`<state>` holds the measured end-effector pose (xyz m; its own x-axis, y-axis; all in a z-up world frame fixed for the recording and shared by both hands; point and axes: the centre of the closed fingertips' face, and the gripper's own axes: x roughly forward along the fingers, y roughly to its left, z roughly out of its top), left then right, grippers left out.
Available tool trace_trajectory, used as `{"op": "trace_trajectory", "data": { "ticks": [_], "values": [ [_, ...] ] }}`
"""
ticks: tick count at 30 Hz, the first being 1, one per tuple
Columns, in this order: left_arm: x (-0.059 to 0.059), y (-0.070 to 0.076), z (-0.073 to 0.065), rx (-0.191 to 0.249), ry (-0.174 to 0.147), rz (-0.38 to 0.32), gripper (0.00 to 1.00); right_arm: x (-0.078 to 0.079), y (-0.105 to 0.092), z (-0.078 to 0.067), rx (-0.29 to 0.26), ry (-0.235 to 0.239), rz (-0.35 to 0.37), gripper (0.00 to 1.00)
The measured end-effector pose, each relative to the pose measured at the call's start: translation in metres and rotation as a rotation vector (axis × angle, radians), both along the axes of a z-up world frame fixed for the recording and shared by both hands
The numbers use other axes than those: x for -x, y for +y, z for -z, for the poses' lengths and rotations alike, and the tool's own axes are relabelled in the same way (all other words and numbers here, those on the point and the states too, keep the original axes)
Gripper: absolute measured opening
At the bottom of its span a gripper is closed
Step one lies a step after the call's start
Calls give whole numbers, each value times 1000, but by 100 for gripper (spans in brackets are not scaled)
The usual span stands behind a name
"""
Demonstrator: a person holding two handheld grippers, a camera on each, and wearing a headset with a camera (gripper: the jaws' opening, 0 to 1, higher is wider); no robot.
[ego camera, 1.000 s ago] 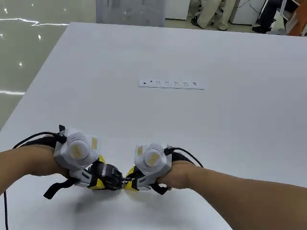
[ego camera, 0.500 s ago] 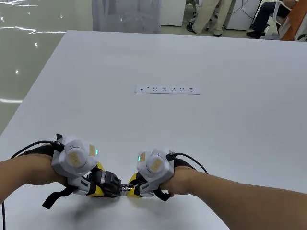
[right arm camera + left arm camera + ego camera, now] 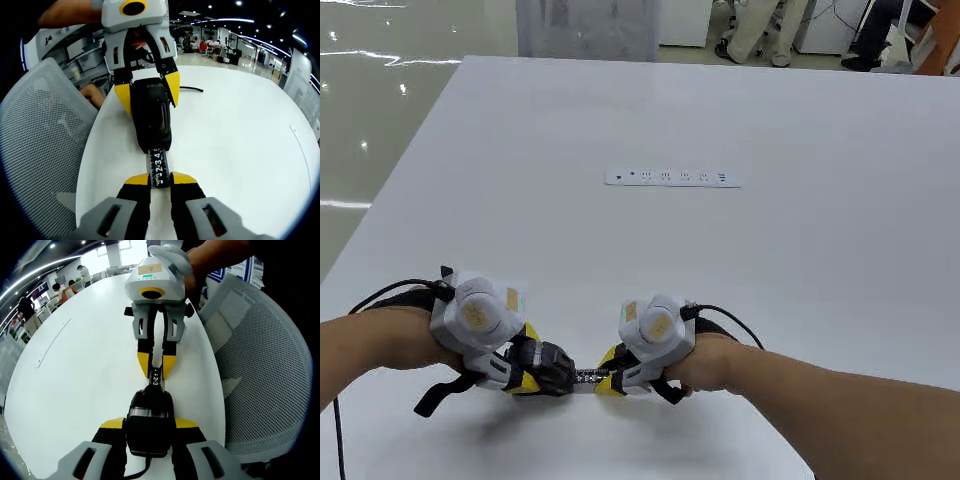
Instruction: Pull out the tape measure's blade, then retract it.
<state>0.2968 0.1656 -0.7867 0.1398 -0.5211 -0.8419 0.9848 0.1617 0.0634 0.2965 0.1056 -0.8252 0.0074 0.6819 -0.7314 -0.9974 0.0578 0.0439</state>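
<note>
Left gripper (image 3: 530,362) has its jaws closed on the sides of the black tape measure (image 3: 550,368), covering part of the case. To its right, a short stretch of numbered blade (image 3: 588,377) runs from the case to the right gripper (image 3: 610,373), whose jaws pinch the blade's end and hide its tip. Both sit at the near edge of the white table (image 3: 740,110). Well ahead of the grippers lies a power strip (image 3: 672,178). A mesh chair (image 3: 260,365) stands just off the table edge beside them.
</note>
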Motion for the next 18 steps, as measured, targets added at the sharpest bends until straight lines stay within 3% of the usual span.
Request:
{"op": "trace_trajectory", "data": {
  "ticks": [5,12,18],
  "values": [
    [1,-1,0,-20,-4,19,31,1,-7,0,3,4,-5,13],
    [1,0,0,4,-3,12,31,2,-12,0,24,-8,-16,13],
    [1,-1,0,-11,-7,17,31,-1,-22,0,35,-8,-18,13]
  ]
}}
